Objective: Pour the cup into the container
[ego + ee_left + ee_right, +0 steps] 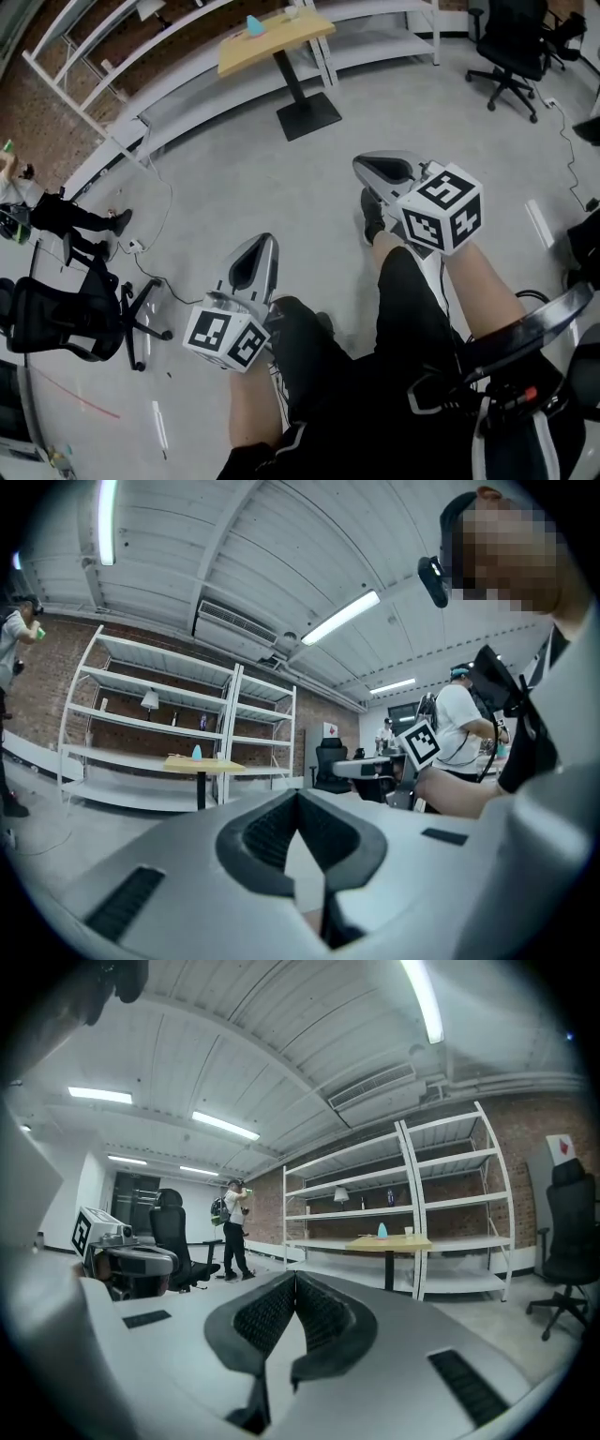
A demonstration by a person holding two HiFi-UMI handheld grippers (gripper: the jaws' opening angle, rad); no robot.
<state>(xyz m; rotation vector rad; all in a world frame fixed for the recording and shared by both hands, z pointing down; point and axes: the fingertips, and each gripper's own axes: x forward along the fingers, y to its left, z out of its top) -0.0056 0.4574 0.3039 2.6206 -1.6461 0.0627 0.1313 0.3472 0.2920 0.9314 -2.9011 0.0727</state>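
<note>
- Nothing of the pouring has begun, by my reckoning: both tools are held out over the person's own legs, far from the work.
- The left gripper [255, 255] has its jaws pressed together with nothing between them; its own view shows the dark pads meeting at the tip [298, 797].
- The right gripper [384, 171] is the same, jaws closed tight and empty [294, 1281].
- The cup [409, 1232] stands on the wooden table [277, 36] across the room, a small pale thing just beside a blue object [382, 1230] (which may be the container; I cannot tell from here).
- All of it is left, I would say: get to the table, take the cup, tip it over the container.
- Bare grey floor lies between the person and the table, so the way looks mostly free.
- A cable [155, 246] trails over the floor to the left, near a black office chair [66, 319]; both sit off the straight line to the table.
- White shelving [450, 1194] runs behind the table, close enough to crowd an elbow during the pour.
- Another person [232, 1227] stands well off, apart from the table.
</note>
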